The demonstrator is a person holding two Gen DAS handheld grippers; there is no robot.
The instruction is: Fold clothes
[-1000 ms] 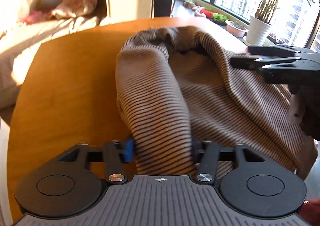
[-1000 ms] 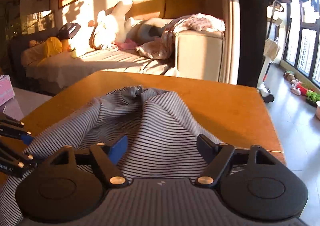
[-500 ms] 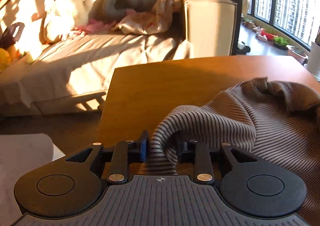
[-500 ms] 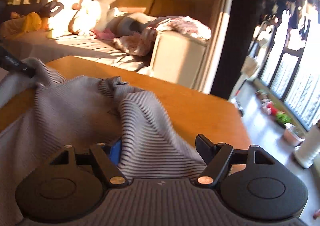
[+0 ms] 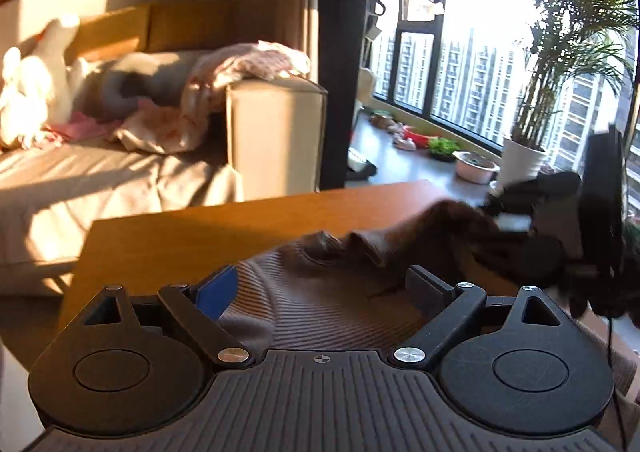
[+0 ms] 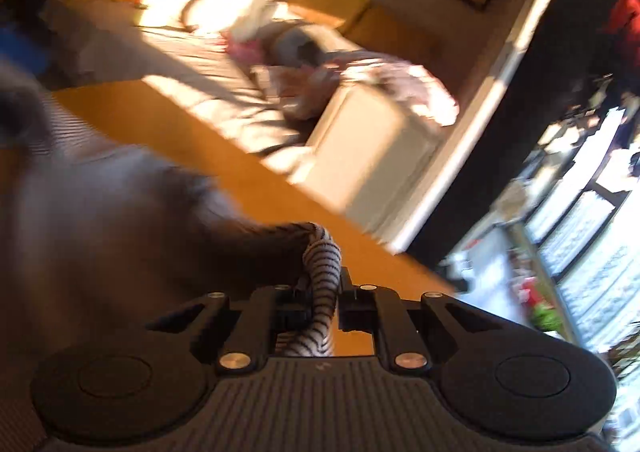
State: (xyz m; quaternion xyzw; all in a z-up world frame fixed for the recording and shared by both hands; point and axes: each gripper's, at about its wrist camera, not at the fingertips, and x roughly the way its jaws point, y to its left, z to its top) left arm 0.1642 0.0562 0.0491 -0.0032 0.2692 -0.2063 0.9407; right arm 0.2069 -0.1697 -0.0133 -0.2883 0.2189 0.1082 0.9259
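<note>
A striped knit sweater (image 5: 328, 308) lies bunched on the wooden table (image 5: 180, 236). My left gripper (image 5: 320, 288) is open, its jaws spread wide over the sweater's near part, holding nothing. My right gripper (image 6: 320, 304) is shut on a fold of the striped sweater (image 6: 320, 264) and pulls it; that view is tilted and blurred. In the left wrist view the right gripper (image 5: 520, 220) shows at the far right, clamped on the sweater's raised far edge.
A beige sofa (image 5: 276, 132) with blankets and a white plush toy (image 5: 32, 96) stands beyond the table. A potted palm (image 5: 524, 164) and bowls stand by the window at right. The table's right edge (image 6: 400, 256) runs near my right gripper.
My left gripper has let go of the sweater and opened wide. My right gripper has closed on a fold of the sweater and swung, tilting its view.
</note>
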